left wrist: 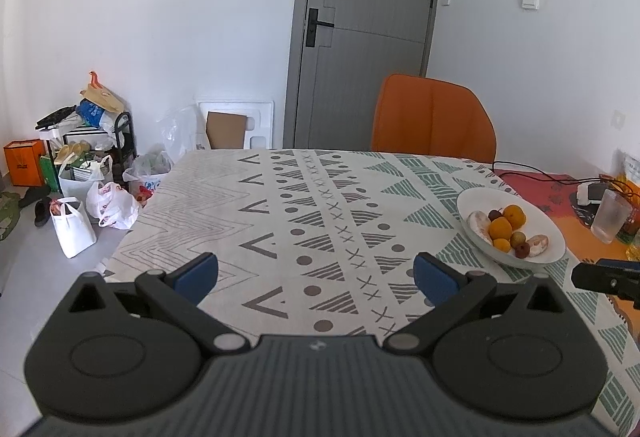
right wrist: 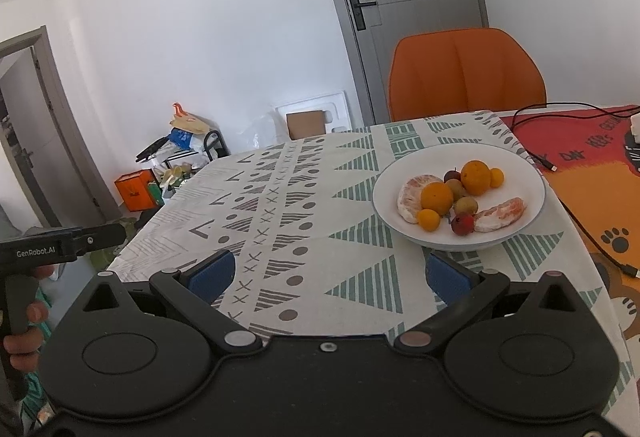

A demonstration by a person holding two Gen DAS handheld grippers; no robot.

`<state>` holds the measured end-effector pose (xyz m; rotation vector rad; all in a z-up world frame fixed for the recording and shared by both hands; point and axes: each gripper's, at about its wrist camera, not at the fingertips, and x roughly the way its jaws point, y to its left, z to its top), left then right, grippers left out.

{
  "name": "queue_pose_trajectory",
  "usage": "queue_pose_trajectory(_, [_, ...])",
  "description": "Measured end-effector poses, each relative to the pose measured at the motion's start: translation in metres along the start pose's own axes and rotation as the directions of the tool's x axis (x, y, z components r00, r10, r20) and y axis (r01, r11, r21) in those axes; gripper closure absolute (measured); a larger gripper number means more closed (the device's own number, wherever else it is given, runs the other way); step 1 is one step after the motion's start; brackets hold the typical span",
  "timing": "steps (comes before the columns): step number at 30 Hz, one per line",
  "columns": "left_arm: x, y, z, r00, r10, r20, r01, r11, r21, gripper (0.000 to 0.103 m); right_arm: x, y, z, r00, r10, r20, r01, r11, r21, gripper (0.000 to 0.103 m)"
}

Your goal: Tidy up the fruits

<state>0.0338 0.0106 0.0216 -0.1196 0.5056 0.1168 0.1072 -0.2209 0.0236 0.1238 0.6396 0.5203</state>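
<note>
A white bowl (right wrist: 520,173) stands on the patterned tablecloth and holds oranges (right wrist: 437,198), small kumquats (right wrist: 429,220), peeled pomelo pieces (right wrist: 412,197) and small red and green fruits (right wrist: 463,224). My right gripper (right wrist: 330,275) is open and empty, just in front and left of the bowl. My left gripper (left wrist: 316,273) is open and empty over the bare cloth, with the bowl (left wrist: 476,197) ahead to its right. The right gripper's body shows at the right edge of the left wrist view (left wrist: 608,277).
An orange chair (right wrist: 466,73) stands behind the table. A black cable (right wrist: 568,157) runs over a red-orange mat (right wrist: 592,189) right of the bowl. A clear glass (left wrist: 610,215) stands at the far right. Bags and boxes (left wrist: 88,173) crowd the floor to the left.
</note>
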Motion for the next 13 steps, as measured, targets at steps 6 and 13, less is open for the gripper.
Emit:
queue_pose_trajectory(6, [0.0009,0.0008,-0.0016,1.000,-0.002,-0.007,0.002,1.000,0.001,0.000,-0.0009,0.0005,0.0003,1.000,-0.003,0.000,0.003,1.000,-0.001,0.000])
queue_pose_trajectory(13, [0.0002,0.0013,-0.0026,1.000,-0.006,-0.006,0.006,1.000,0.001,0.000,-0.0012,0.0021,0.0004,1.000,-0.004,-0.004,0.004,1.000,-0.005,0.000])
